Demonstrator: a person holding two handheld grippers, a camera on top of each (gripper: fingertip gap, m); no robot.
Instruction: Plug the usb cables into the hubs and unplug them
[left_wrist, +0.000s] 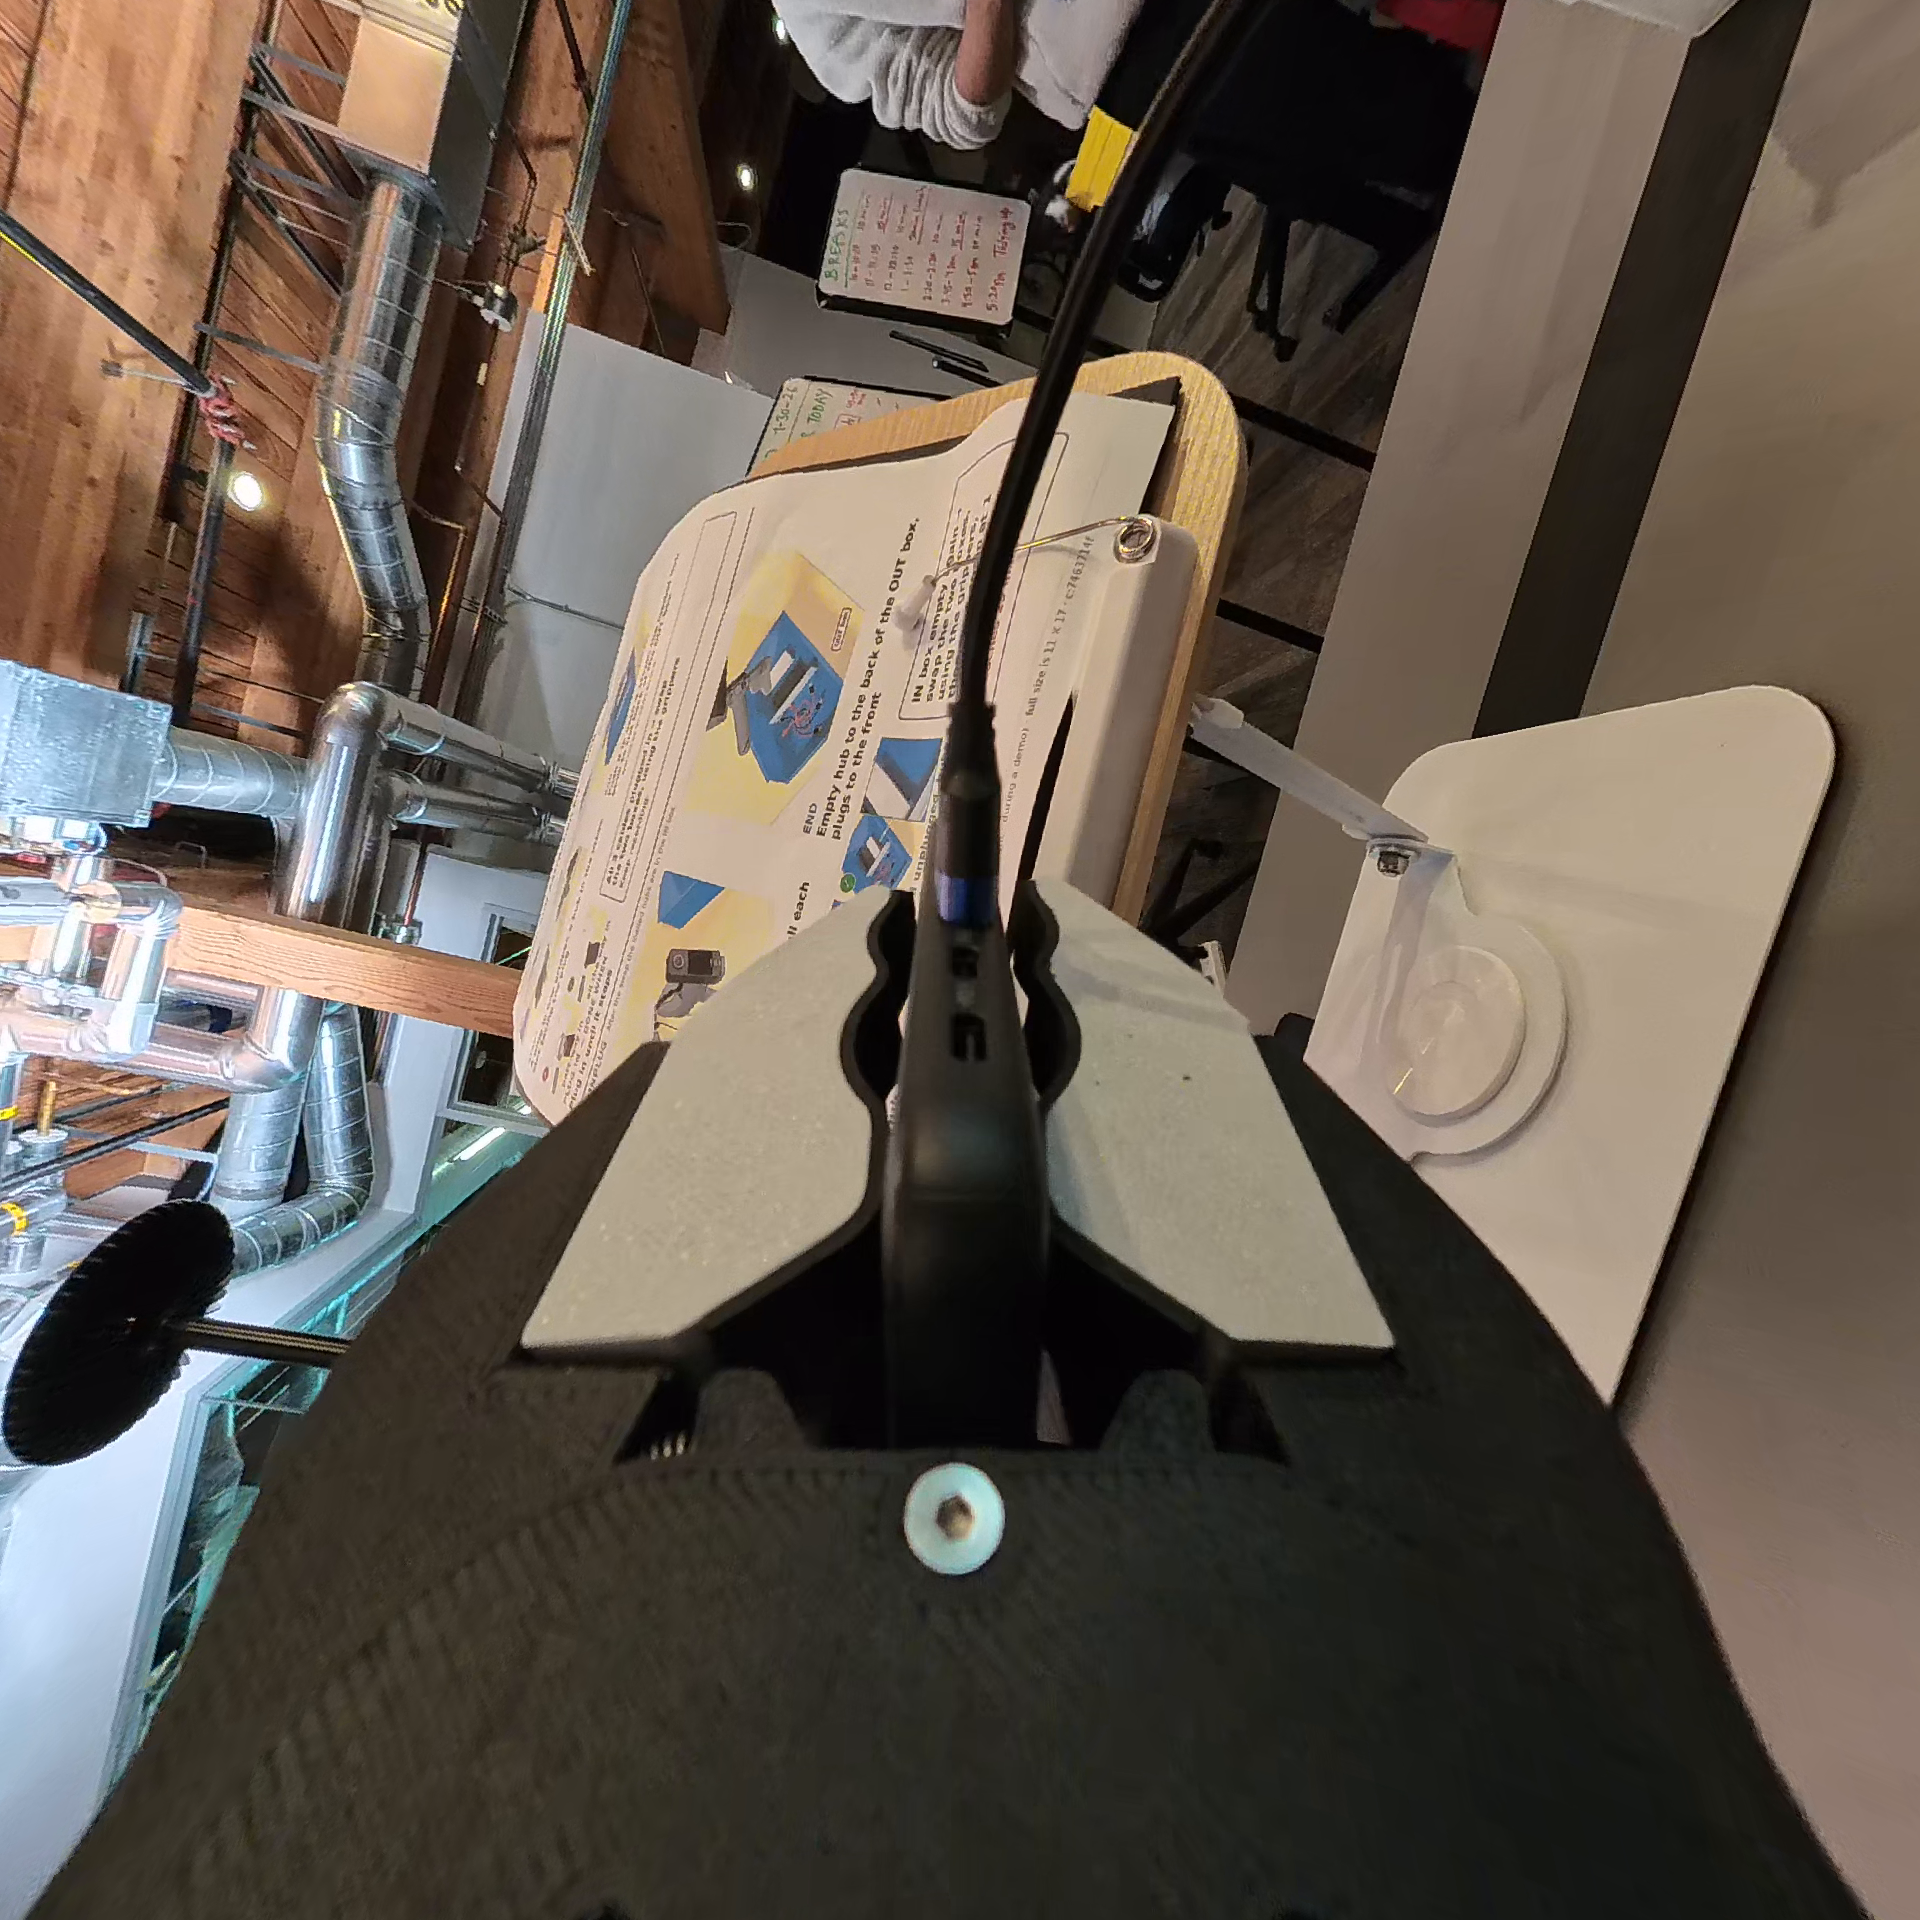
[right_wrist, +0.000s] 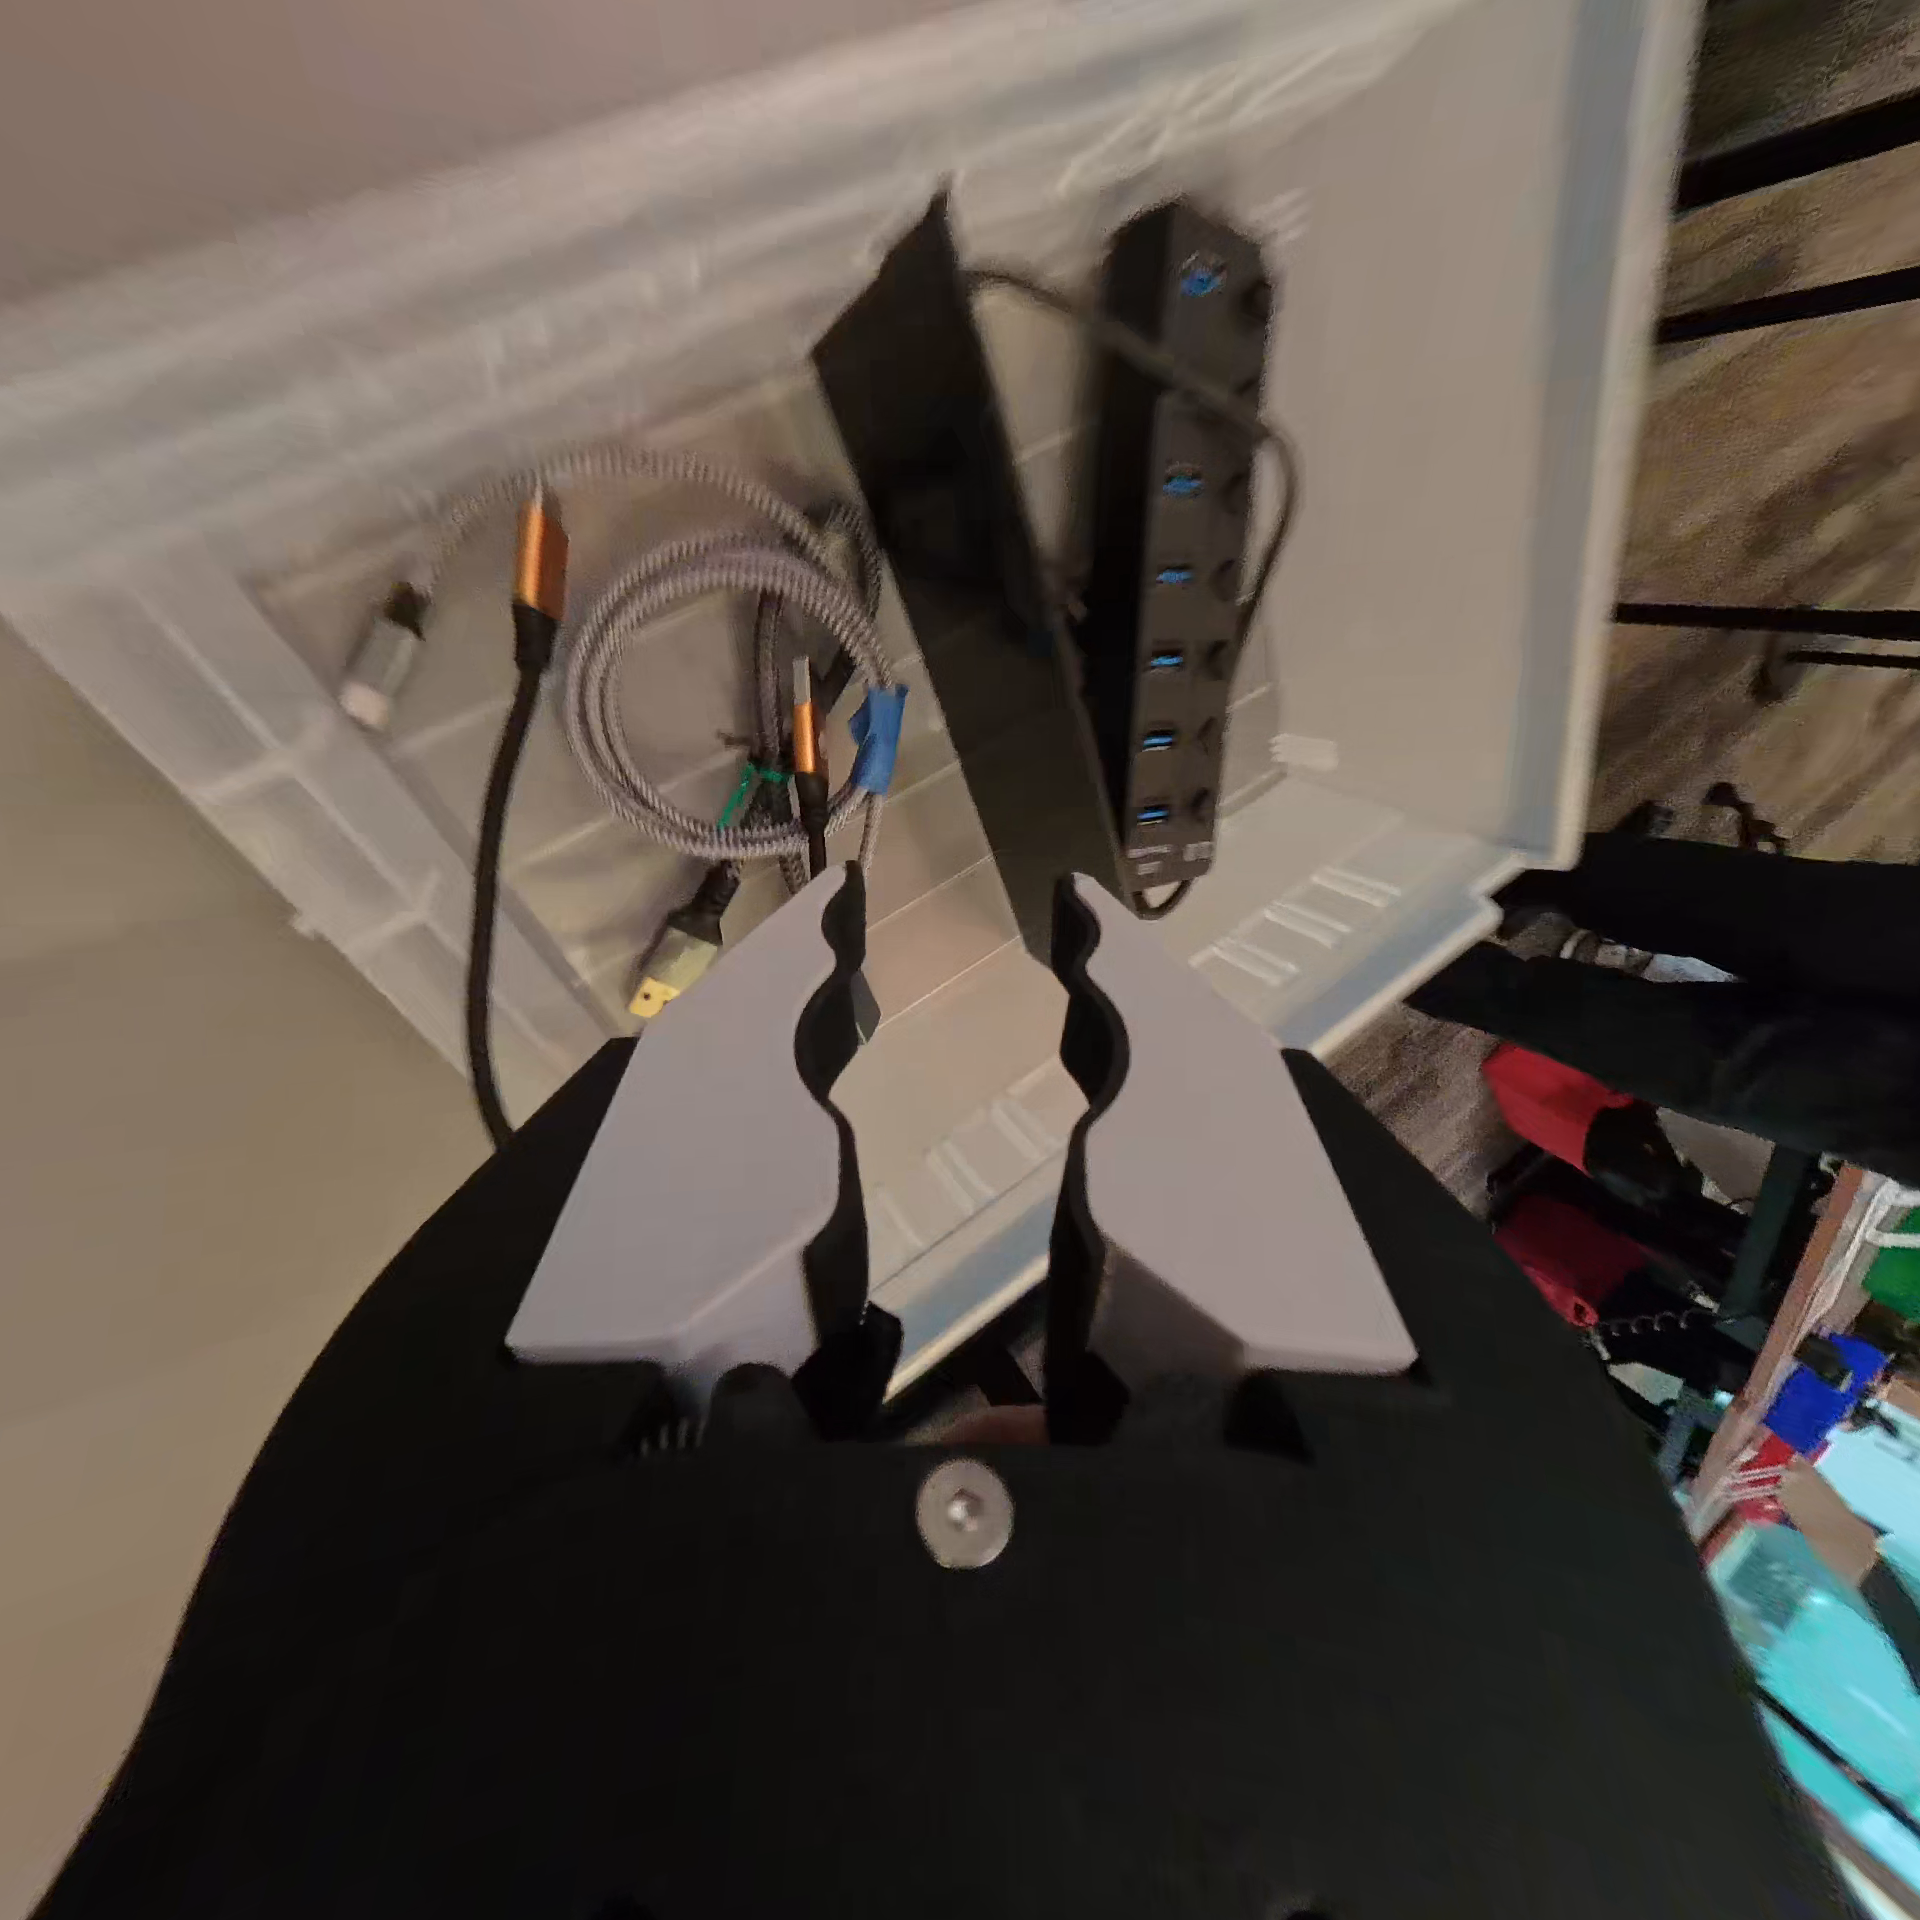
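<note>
Workshop background: wood ceiling, silver ducts, instruction sheet propped on a stand; pale worktop under a clear plastic bin.

Left tongs clamp a black hub edge-on, its cord running up and away from the tips. I hold it well above the worktop, tilted toward the room; no ports visible from this side.

Right tongs narrow but parted, nothing between the grey pads, hovering at the bin's near edge. Frame is motion-blurred.

Inside the bin: second black hub, a long bar with a row of blue ports, long axis running away from the tongs, just right of centre. Beside it a black slab leans, can't tell what. To the left, a coiled braided grey cable with copper-sleeved plug and blue tape tab; another copper plug on a black lead; a yellow-tipped plug nearest the left finger; a silver plug farther left.

My call: next is a right-side cable grab. Plugs lie ahead-left, so the right tongs swing left and down; the yellow-tipped one is closest.

Braid looks grippy, metal sleeves slick, hub shells smooth plastic.
</note>
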